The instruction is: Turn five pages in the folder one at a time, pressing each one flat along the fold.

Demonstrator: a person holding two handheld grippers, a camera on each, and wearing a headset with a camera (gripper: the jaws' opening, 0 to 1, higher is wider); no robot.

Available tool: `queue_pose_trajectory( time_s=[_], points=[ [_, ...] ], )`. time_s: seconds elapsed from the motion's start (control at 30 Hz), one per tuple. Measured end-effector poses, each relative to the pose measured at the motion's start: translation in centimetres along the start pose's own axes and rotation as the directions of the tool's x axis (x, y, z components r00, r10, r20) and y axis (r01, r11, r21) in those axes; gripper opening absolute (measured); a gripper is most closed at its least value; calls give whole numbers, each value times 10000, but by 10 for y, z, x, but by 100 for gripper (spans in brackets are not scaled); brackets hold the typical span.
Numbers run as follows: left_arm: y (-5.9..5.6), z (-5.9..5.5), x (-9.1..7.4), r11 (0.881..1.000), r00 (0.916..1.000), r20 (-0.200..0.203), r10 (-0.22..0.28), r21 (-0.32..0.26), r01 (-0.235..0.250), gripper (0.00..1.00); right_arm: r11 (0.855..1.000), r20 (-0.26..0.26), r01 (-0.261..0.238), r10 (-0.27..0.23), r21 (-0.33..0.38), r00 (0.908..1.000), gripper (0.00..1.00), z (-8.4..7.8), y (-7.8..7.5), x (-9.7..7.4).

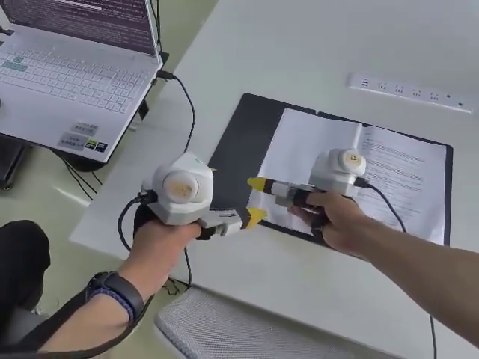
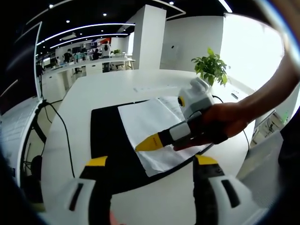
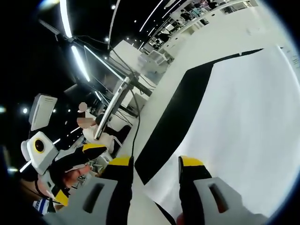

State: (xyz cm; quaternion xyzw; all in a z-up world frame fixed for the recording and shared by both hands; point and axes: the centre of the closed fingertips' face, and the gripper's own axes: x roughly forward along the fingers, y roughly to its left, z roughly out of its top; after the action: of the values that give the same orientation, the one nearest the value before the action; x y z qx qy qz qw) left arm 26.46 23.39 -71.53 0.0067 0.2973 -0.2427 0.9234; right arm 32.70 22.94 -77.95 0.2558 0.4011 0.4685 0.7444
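Folder [image 1: 238, 142] lies open on the surface [image 1: 299, 45], pages [image 1: 314, 149] inside; right gripper [image 3: 157, 161] jaws released, empty, over the near page corner; left gripper [image 2: 152, 161] jaws spread, empty, just off the folder's near edge.

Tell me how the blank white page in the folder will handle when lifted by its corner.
The page looks like thin paper, so it is probably floppy and light. Lying flat on the black folder, its edge may be hard to catch.

bare table [image 1: 299, 45] beyond the folder [image 1: 239, 142]; laptop [image 1: 67, 75] far left, power strip [image 1: 410, 93] far right
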Motion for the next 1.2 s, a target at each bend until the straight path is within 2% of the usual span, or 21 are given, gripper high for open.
queue_pose_trajectory(
  time_s=[0.07, 0.2, 0.37, 0.57, 0.73, 0.87, 0.97, 1.03, 1.13, 1.2],
  points=[
    [-4, 3, 1, 9998, 9998, 35, -185, 57, 185, 64, 9999, 203, -69, 71, -109, 9998, 37, 7, 3, -6],
    [-6, 5, 8, 9994, 9997, -30, -242, 251, 242, 61, 9988, 585, -231, 256, -441, 9980, 38, 21, 19, -21],
    [-10, 10, 16, 9984, 9993, -98, -369, 433, 373, 56, 9967, 1258, 66, 37, -814, 9921, 36, 45, 23, -52],
    [-11, 13, 33, 9969, 9985, -208, -514, 582, 526, 45, 9891, 1729, 690, -459, -1304, 9839, 34, 64, 13, -98],
    [-12, 10, 49, 9952, 9975, -362, -607, 746, 633, 33, 9853, 2156, 1105, -807, -1300, 9731, 33, 73, 1, -131],
    [-13, 3, 60, 9935, 9954, -631, -721, 835, 772, 25, 9779, 2315, 1537, -1182, -1416, 9656, 33, 74, -9, -150],
    [-13, -5, 68, 9932, 9940, -790, -758, 827, 824, 17, 9769, 2412, 1585, -1209, -1431, 9629, 33, 75, -12, -158],
    [-14, -17, 74, 9918, 9896, -1117, -908, 797, 1000, 11, 9739, 2476, 1716, -1314, -1487, 9599, 34, 77, -17, -162],
    [-11, -34, 83, 9894, 9826, -1662, -830, 1041, 1012, 6, 9743, 2613, 1762, -1352, -1405, 9558, 34, 78, -23, -168],
    [-9, -38, 87, 9883, 9813, -1755, -797, 1142, 1007, 3, 9744, 2598, 1777, -1377, -1376, 9558, 34, 78, -26, -168]
  ],
)
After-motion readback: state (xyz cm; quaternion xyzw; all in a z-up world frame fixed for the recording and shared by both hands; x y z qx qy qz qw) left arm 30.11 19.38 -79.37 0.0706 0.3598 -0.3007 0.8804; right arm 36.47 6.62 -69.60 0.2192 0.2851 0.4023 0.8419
